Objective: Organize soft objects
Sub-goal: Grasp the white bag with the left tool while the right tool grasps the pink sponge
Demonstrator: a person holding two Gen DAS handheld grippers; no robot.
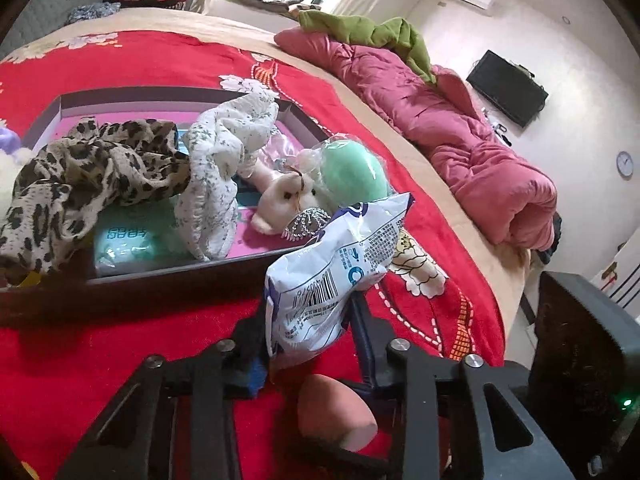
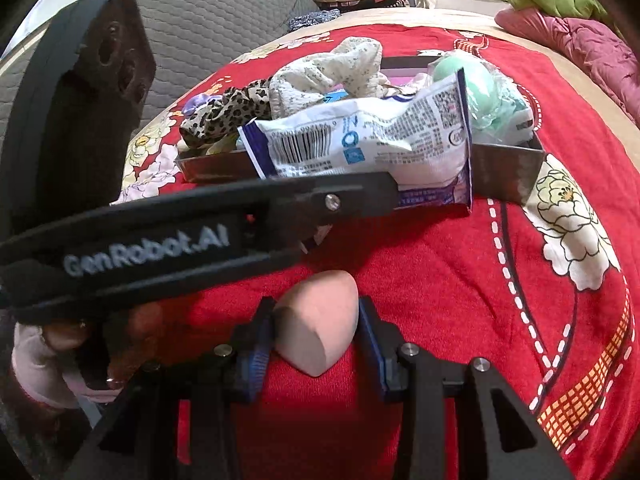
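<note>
The leopard-print cloth hides much of the tray; the packet's print is unreadable.

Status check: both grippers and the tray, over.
Left gripper shut on tissue pack, near tray edge. Right gripper shut on pink sponge. Tray crowded with leopard scarf.

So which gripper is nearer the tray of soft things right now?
Left. The left gripper holds the white packet just short of the tray's near rim. The right gripper sits further back over the red blanket, shut on the pink sponge.
</note>
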